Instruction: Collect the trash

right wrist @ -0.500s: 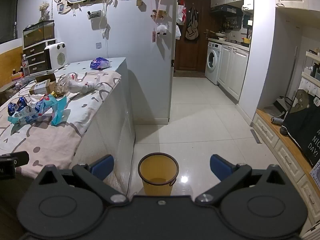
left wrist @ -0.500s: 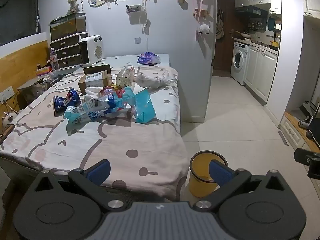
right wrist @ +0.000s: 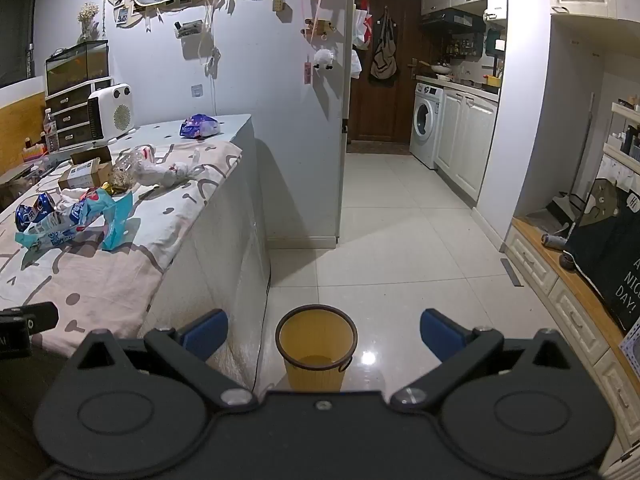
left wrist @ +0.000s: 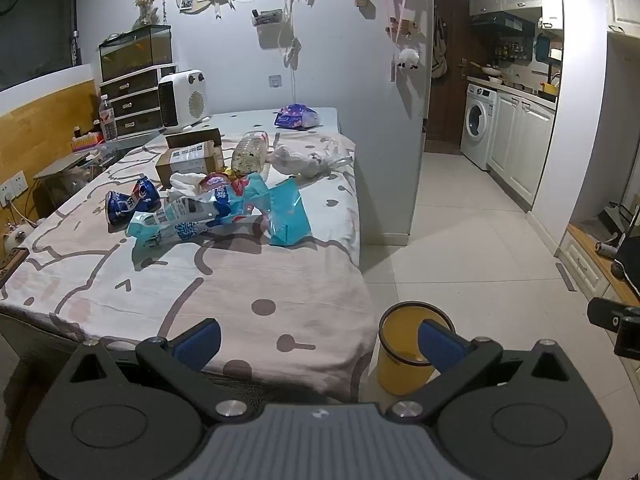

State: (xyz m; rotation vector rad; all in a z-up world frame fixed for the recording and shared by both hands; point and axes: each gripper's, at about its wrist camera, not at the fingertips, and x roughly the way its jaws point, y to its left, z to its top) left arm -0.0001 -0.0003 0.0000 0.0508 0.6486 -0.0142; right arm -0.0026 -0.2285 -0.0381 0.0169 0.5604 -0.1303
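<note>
A heap of crumpled teal and blue plastic wrappers (left wrist: 224, 212) lies mid-table on the pink cartoon-print tablecloth (left wrist: 168, 280), with a squashed blue drink can (left wrist: 130, 202) just beside it on the left and a clear plastic bottle (left wrist: 250, 154) and knotted white plastic bag (left wrist: 300, 160) behind. A round yellow wastebasket with a dark rim (right wrist: 316, 350) stands on the tiled floor beside the table's corner. The left gripper (left wrist: 318, 338) and right gripper (right wrist: 324, 336) both hang spread wide, grasping nothing.
</note>
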